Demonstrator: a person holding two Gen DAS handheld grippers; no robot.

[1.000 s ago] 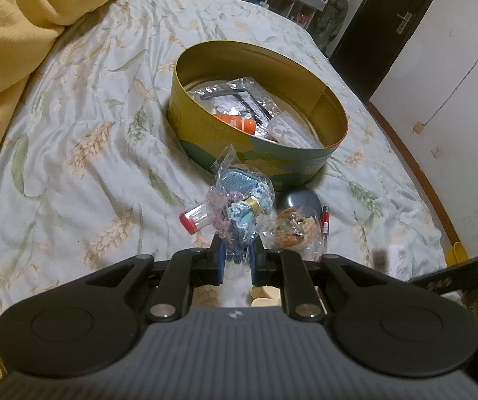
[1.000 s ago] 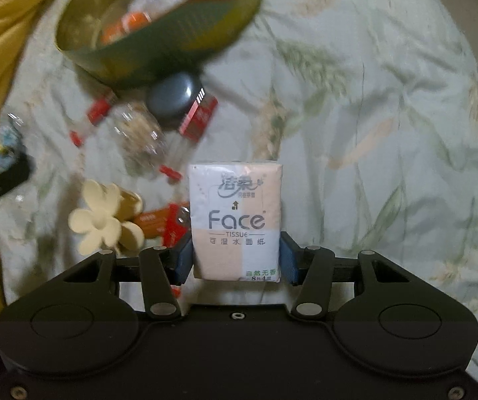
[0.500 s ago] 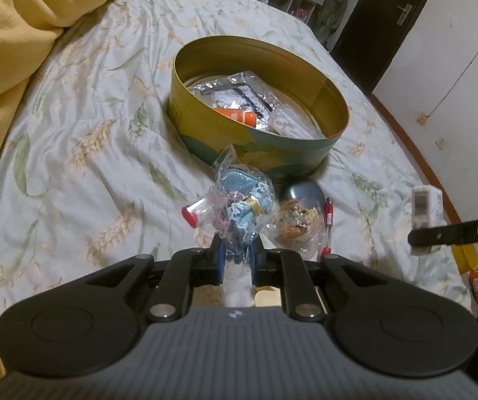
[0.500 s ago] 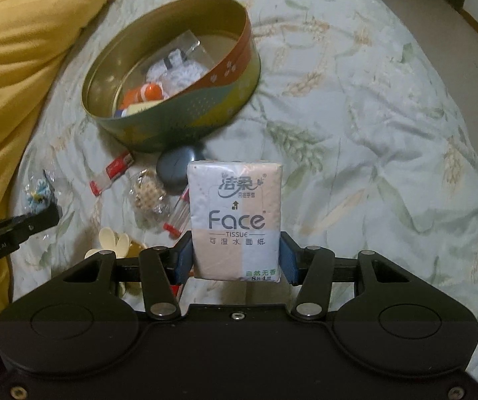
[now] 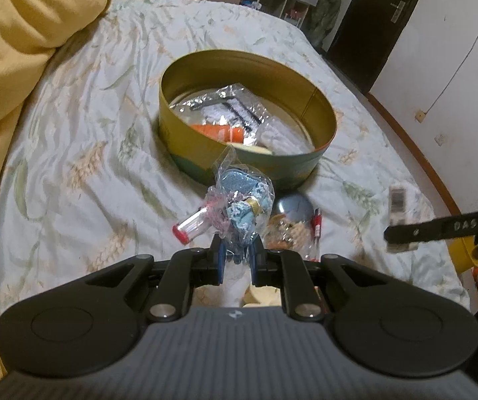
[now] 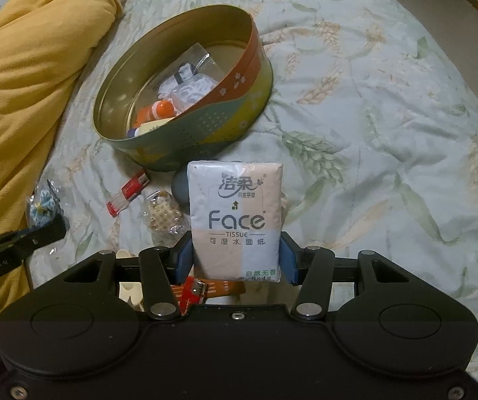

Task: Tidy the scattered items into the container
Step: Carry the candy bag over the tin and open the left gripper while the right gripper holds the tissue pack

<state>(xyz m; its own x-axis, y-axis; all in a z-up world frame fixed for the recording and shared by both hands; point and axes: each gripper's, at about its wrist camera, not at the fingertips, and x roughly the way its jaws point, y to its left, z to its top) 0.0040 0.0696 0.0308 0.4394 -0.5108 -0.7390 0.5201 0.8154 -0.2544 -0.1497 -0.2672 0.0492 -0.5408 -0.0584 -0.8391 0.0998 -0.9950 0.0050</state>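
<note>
Clearly my right gripper (image 6: pixel 235 260), jaws clamped on the upright tissue pack (image 6: pixel 234 220), sat nearer the tin (image 6: pixel 185 100) lying ahead-left, while my left gripper (image 5: pixel 236 260), seemingly, pinched the crinkly bag (image 5: pixel 242 200).

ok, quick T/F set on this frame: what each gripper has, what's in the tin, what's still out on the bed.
1. The right gripper holds a tissue pack between its fingers. True.
2. The left gripper is empty. False: it is shut on a clear bag of blue trinkets.
3. The round tin has nothing in it. False: an orange bottle and plastic packets lie inside.
4. A red-capped vial lies on the bedsheet outside the tin. True.
5. The tissue pack is already over the tin. False: it is held short of the near wall.
</note>
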